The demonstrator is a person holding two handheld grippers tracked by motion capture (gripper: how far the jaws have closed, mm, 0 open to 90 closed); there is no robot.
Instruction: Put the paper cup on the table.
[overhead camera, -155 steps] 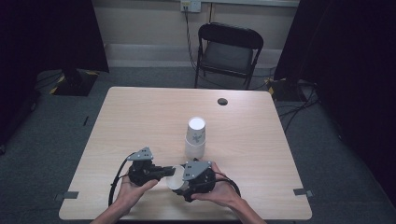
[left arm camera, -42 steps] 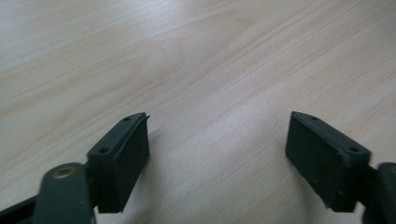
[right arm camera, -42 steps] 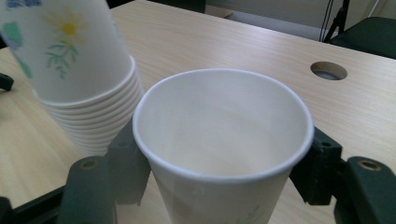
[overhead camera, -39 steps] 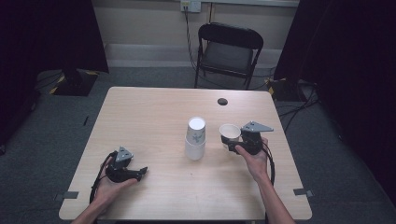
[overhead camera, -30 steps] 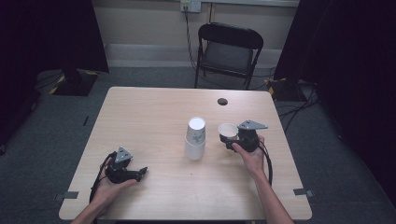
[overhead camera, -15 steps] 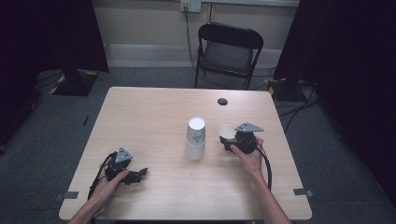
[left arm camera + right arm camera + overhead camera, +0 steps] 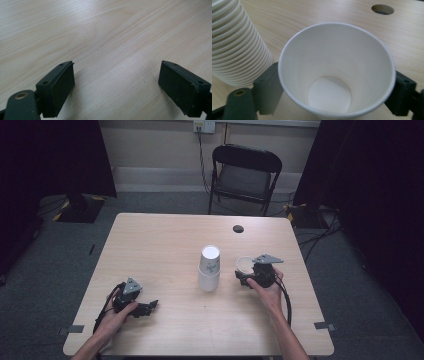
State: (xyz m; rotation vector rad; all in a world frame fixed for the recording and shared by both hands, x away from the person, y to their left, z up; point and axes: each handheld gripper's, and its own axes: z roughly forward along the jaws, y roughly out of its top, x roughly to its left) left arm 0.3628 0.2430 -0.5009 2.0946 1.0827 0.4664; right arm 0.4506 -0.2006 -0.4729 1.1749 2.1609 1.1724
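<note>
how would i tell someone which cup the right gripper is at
On the wooden table, look right of the upside-down stack of cups near the middle. The single cup stands upright and empty between the right gripper jaws, which have just been opening; it alone shows its open mouth.

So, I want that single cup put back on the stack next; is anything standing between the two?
Nothing visible does. The single cup stands upright between the right gripper's jaws, which have just been opening. The stack of cups stands mouth-down just beside it, to its left in the high view, with bare table between them.
</note>
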